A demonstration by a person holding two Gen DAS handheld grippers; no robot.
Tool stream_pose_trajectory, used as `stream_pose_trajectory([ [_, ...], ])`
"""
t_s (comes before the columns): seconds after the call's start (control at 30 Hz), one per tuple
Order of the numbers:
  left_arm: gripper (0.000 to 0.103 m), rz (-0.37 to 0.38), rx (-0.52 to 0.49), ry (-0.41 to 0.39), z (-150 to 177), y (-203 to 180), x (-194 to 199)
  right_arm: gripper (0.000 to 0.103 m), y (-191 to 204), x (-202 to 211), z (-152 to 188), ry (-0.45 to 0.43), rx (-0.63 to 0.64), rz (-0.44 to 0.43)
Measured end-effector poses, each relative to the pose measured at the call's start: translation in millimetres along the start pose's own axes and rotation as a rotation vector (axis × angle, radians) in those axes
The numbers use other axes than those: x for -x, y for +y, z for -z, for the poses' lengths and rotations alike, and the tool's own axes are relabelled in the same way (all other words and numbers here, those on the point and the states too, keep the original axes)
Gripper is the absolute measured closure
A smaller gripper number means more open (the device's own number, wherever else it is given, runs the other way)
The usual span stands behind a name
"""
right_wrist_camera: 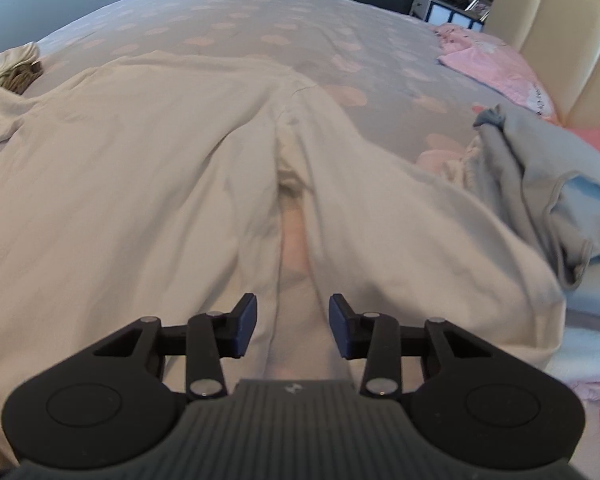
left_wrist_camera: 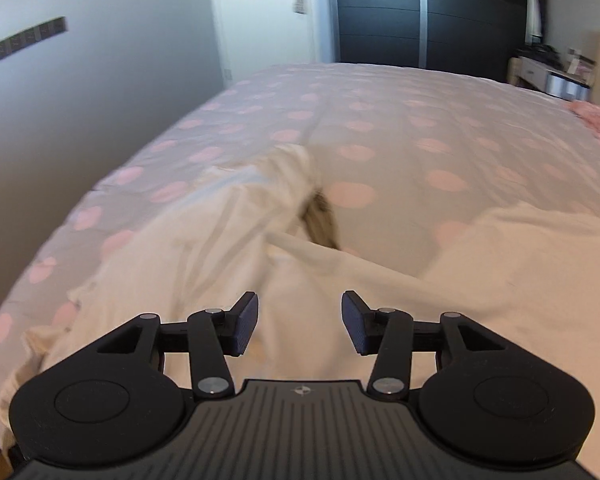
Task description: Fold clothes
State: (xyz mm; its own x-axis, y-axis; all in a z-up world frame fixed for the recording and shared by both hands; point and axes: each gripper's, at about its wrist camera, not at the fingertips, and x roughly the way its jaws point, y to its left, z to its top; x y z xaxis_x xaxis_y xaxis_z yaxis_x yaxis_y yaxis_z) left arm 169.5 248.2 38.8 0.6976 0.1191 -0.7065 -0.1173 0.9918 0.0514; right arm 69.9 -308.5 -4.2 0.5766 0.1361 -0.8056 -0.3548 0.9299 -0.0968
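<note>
A cream garment [right_wrist_camera: 148,168] lies spread on the bed, its two halves parting along a front slit [right_wrist_camera: 296,240] that shows the cover beneath. My right gripper [right_wrist_camera: 293,330] hovers open just above that slit near the garment's near edge, holding nothing. In the left wrist view the same cream garment [left_wrist_camera: 204,264] is bunched, with one crumpled sleeve end [left_wrist_camera: 284,176] and a brownish striped patch [left_wrist_camera: 320,220] showing. My left gripper [left_wrist_camera: 299,328] stands open above the cloth, with nothing between its fingers.
The bed cover [left_wrist_camera: 400,128] is grey with pink dots. A pile of grey, blue and pink clothes [right_wrist_camera: 540,184] lies at the right, with a pink pillow [right_wrist_camera: 496,68] and a beige headboard [right_wrist_camera: 560,40] behind. A wardrobe [left_wrist_camera: 428,12], a door [left_wrist_camera: 260,16] and a side table [left_wrist_camera: 548,70] stand beyond the bed.
</note>
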Motion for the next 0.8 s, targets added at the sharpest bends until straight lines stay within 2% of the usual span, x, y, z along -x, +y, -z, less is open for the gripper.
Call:
stream_pose_trajectory([
  [0.13,0.067,0.154,-0.06,0.08,36.9,-28.1,21.4,0.061,5.2,6.4,18.8,0.046,-0.01,-0.045],
  [0.27,0.071,0.239,-0.199,0.179,81.9,-57.5,35.9,0.061,10.0,13.6,34.5,0.104,-0.015,-0.071],
  [0.4,0.071,0.319,-0.303,0.282,122.0,-69.3,49.2,0.06,14.6,20.7,49.7,0.162,-0.021,-0.094],
  [0.53,0.072,0.362,-0.376,0.417,163.2,-74.7,54.2,0.061,19.1,27.9,64.9,0.22,-0.027,-0.118],
  [0.67,0.072,0.37,-0.458,0.534,195.9,-82.9,55.7,0.061,23.2,34.2,81.1,0.283,-0.035,-0.137],
  [0.8,0.072,0.38,-0.544,0.59,214.7,-95.3,57.7,0.061,23.0,33.2,99.4,0.349,-0.062,-0.155],
])
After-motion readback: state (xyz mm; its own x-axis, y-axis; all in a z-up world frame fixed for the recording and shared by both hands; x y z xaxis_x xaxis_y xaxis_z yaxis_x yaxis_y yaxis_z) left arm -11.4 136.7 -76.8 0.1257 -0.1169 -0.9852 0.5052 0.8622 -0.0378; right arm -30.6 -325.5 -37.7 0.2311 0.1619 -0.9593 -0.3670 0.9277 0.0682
